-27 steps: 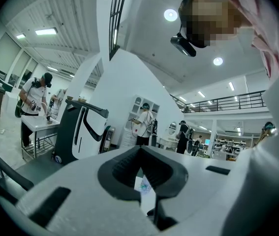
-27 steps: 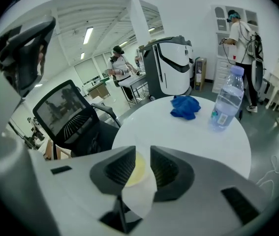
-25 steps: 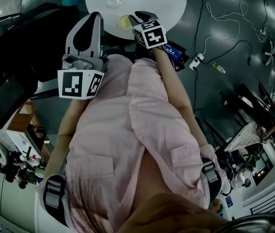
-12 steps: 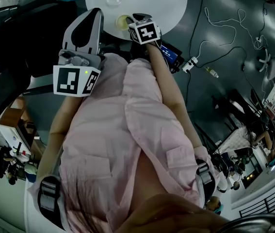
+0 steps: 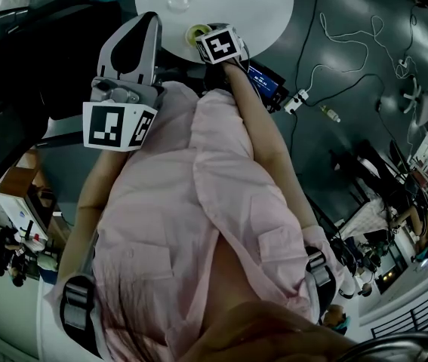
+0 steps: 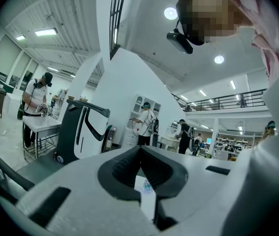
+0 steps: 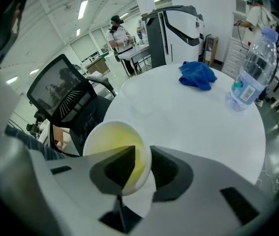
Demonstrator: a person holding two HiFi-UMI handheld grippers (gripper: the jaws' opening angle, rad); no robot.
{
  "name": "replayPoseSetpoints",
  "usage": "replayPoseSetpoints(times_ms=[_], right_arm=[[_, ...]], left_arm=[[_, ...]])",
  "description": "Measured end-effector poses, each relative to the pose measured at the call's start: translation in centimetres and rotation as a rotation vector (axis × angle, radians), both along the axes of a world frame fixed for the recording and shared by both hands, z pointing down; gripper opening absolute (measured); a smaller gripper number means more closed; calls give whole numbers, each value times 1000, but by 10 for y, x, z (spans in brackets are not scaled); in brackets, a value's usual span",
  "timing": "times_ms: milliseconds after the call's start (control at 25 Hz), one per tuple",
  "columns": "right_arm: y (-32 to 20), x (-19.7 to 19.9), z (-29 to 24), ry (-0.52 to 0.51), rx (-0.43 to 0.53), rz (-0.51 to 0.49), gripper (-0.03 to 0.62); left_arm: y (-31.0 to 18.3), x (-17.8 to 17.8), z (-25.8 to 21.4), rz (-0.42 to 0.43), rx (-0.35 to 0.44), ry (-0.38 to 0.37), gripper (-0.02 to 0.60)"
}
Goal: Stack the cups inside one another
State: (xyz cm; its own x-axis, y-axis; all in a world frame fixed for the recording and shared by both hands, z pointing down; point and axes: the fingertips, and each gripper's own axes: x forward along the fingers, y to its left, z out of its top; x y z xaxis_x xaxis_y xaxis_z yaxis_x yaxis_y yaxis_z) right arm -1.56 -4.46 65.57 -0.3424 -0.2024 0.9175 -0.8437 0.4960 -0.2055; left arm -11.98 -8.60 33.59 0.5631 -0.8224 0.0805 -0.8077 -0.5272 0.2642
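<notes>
Two cups show on the round white table (image 7: 188,122): a yellow cup (image 7: 112,141) standing upright close to the table's near edge, and what looks like a clear cup (image 5: 177,2) further in toward the table's middle. The right gripper (image 7: 143,154) points steeply down over the yellow one. Its jaws have just been opening and now straddle the cup's wall, one inside and one outside, without pinching it. The left gripper (image 6: 140,149) is held level short of the table, tips together and empty. The step looks like taking the yellow cup by its wall. It calls for seating the pads well below the rim and closing gently, so the thin wall neither buckles nor skids off the table's edge. A straight lift should follow.
</notes>
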Motion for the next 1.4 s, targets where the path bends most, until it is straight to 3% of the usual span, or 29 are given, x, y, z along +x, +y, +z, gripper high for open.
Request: replayPoseSetpoints(times_ms=[160, 640, 1040, 1400], right_arm=[[-6, -8, -7, 32, 70, -80, 43], [-16, -10, -32, 3, 150, -57, 40], [-30, 2, -77, -88, 264, 100, 38], [-38, 2, -106, -134, 346, 132, 38]], left_arm=[[0, -3, 0, -3, 2, 5, 15], [-1, -8, -3, -12, 6, 9, 15], [-1, -14, -4, -19, 10, 9, 15], [1, -16, -5, -18, 13, 12, 15]])
